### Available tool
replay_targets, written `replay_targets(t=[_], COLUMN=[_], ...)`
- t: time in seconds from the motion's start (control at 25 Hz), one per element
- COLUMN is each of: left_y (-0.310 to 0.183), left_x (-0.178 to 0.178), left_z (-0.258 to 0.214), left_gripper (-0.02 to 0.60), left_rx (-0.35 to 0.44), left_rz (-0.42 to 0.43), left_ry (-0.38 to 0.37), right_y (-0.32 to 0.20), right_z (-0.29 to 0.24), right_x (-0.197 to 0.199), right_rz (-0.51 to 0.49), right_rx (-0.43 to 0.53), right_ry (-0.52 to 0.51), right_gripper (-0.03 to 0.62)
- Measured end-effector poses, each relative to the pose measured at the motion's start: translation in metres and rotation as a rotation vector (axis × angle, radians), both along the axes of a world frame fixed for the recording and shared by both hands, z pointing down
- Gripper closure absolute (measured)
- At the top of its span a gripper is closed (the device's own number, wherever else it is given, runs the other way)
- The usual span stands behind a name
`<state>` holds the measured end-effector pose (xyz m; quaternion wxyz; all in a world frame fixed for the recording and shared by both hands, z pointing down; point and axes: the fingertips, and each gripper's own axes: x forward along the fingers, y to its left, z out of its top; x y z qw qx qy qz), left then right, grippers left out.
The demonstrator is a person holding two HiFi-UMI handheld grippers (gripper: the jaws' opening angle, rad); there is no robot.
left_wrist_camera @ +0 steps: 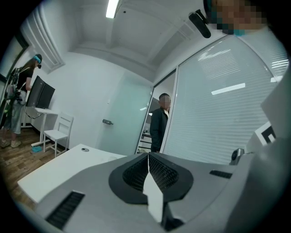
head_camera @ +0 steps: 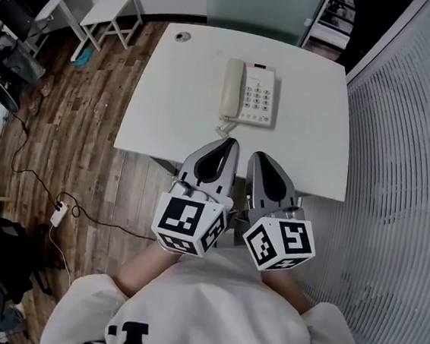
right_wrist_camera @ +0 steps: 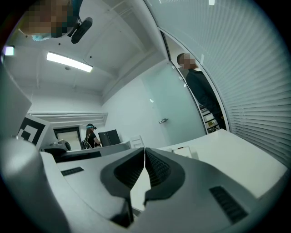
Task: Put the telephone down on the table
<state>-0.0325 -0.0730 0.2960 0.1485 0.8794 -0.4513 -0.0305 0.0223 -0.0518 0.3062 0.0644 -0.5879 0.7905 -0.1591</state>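
telephone [head_camera: 250,93] sits flat on the white table [head_camera: 175,117], toward its far middle, handset [head_camera: 232,87] on the cradle at its left side. left gripper [head_camera: 228,143] and right gripper [head_camera: 259,157] side by side at the near table edge, well apart from the phone, pointing level. both tongs pinched together, nothing between the pads. judgement: placing looks done; the phone stands free. next move calls for little: keep both grippers clear of it.
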Motion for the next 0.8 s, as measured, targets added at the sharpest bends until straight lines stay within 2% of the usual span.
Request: replay_targets(t=[0.44, 0.8], left_y=[0.043, 0.109], left_x=[0.005, 0.022], left_z=[-0.004, -0.014], left_gripper=[0.572, 0.572], left_rx=[0.005, 0.024], left_rz=[-0.026, -0.06], left_ry=[0.006, 0.017], right_y=[0.04, 0.105], right_z=[-0.009, -0.019], right_x=[0.005, 0.024], right_rz=[-0.03, -0.066], right_rx=[0.017, 0.035], right_ry=[0.01, 0.031], right_gripper=[0.563, 0.563])
